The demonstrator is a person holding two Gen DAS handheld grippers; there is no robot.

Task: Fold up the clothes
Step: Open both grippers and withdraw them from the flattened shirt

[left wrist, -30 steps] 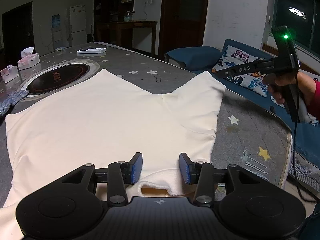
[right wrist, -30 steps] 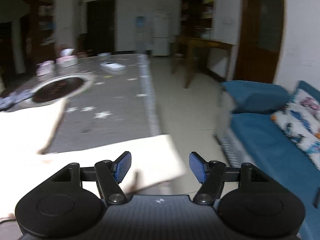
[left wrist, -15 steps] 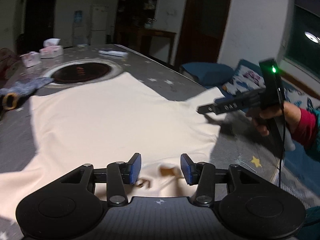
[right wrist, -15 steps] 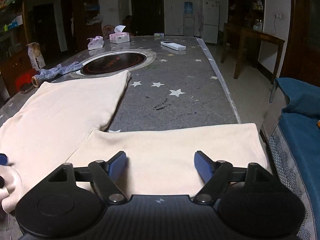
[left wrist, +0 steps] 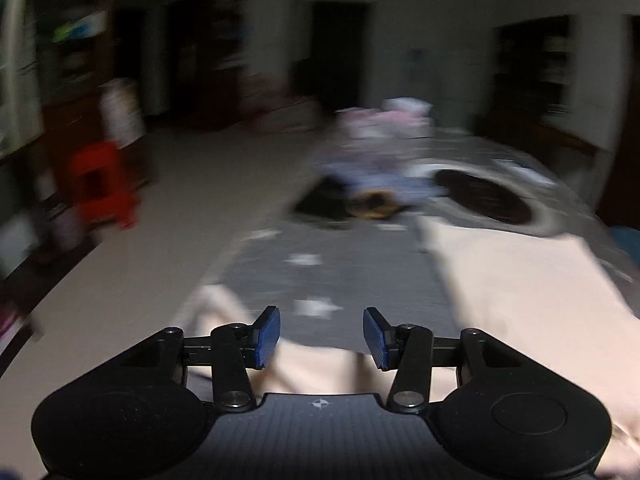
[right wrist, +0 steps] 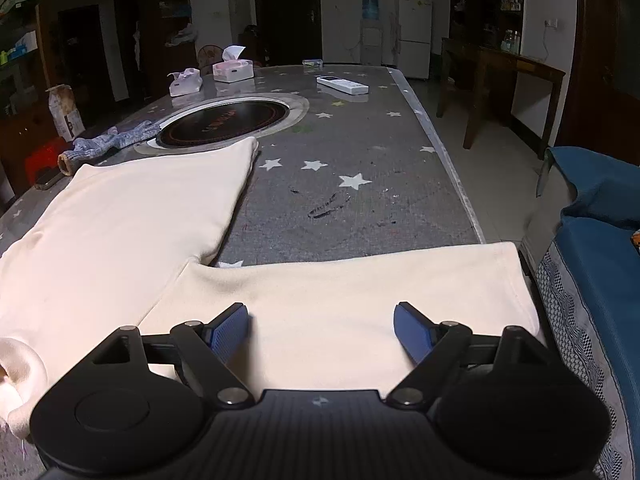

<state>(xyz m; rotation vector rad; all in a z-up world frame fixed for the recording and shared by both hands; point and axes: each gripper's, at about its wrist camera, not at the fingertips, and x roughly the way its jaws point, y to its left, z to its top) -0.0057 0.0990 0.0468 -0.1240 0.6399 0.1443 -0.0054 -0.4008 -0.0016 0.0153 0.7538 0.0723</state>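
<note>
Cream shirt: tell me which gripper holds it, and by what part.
Neither. The right gripper stands open over the cream shirt's sleeve; the left gripper is open too, nothing between its jaws.

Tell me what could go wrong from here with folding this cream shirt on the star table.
The sleeve reaches the table edge beside the sofa, so a tug might slide it off. The right tool, jaws just opened, hangs over the sleeve gripping nothing; closing now may pinch both layers. The left tool view is blurred, so its aim at the shirt looks uncertain.
</note>
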